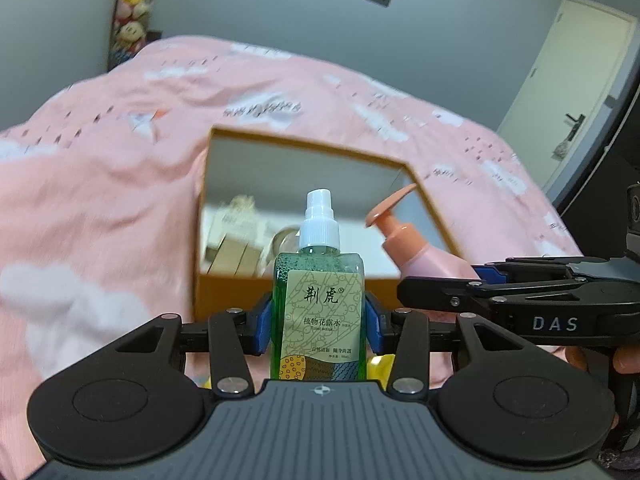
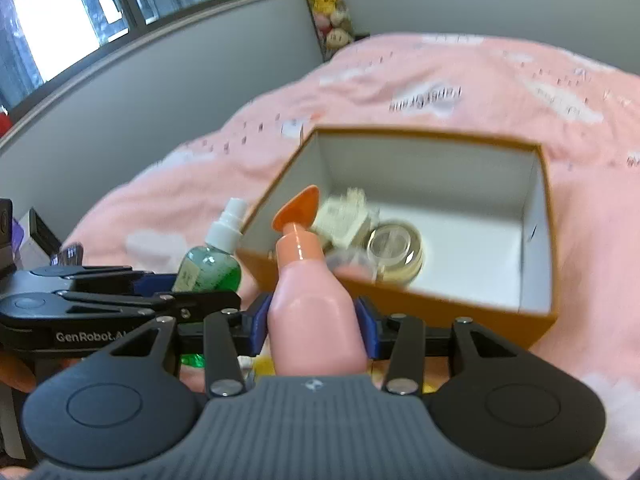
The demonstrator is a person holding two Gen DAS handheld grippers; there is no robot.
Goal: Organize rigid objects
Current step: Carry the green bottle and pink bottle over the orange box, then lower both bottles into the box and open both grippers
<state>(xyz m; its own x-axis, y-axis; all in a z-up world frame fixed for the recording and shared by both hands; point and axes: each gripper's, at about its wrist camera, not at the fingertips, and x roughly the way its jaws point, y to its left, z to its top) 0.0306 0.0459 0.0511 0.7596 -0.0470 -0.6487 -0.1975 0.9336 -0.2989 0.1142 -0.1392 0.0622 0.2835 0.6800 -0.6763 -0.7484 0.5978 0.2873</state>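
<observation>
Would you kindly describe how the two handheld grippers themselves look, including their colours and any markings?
Both grippers, left and right, share a build: black linkage arms with silver rivets, blue finger pads, round black discs, a ribbed grey body. The right one's side reads "DAS"; the left one's reads "GenRobot.AI".

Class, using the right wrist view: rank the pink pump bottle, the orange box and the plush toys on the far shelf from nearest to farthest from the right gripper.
1. Pink pump bottle: clamped in the right gripper.
2. Orange box: just ahead, on the pink bedspread, open top.
3. Plush toys: farthest, against the far wall, upper centre.
</observation>
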